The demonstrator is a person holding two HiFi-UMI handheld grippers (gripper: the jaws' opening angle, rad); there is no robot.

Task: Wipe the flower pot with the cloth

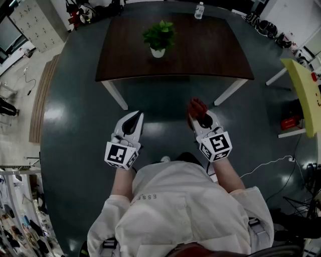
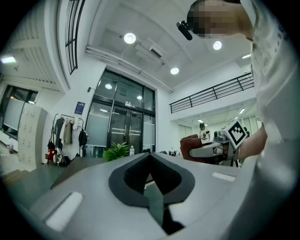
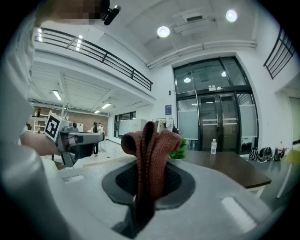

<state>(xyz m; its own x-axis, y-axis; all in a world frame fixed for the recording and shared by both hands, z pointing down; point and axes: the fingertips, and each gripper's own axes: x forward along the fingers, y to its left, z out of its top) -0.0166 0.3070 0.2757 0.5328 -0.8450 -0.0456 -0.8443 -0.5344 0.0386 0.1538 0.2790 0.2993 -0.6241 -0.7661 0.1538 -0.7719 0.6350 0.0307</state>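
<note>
Right gripper view: my fingers (image 3: 183, 182) are pinching the cloth (image 3: 151, 149), its rust-red fold sticking up past the tips so the wiping face is leading. Left gripper view: those fingers (image 2: 135, 174) are sitting pressed together, empty; I judge that hand is being kept free for steadying.

Head view: the right gripper (image 1: 197, 116) and left gripper (image 1: 135, 119) are hovering side by side over the floor (image 1: 75, 100), short of the surface (image 1: 210, 50). The flower pot (image 1: 157, 51) is standing mid-surface. A bottle (image 1: 199, 10) is standing at the far edge, well apart from it. The near edge is lying between me and the pot. Floor ahead is looking open, and the yellow chair (image 1: 303, 93) is sitting well off to the right.
</note>
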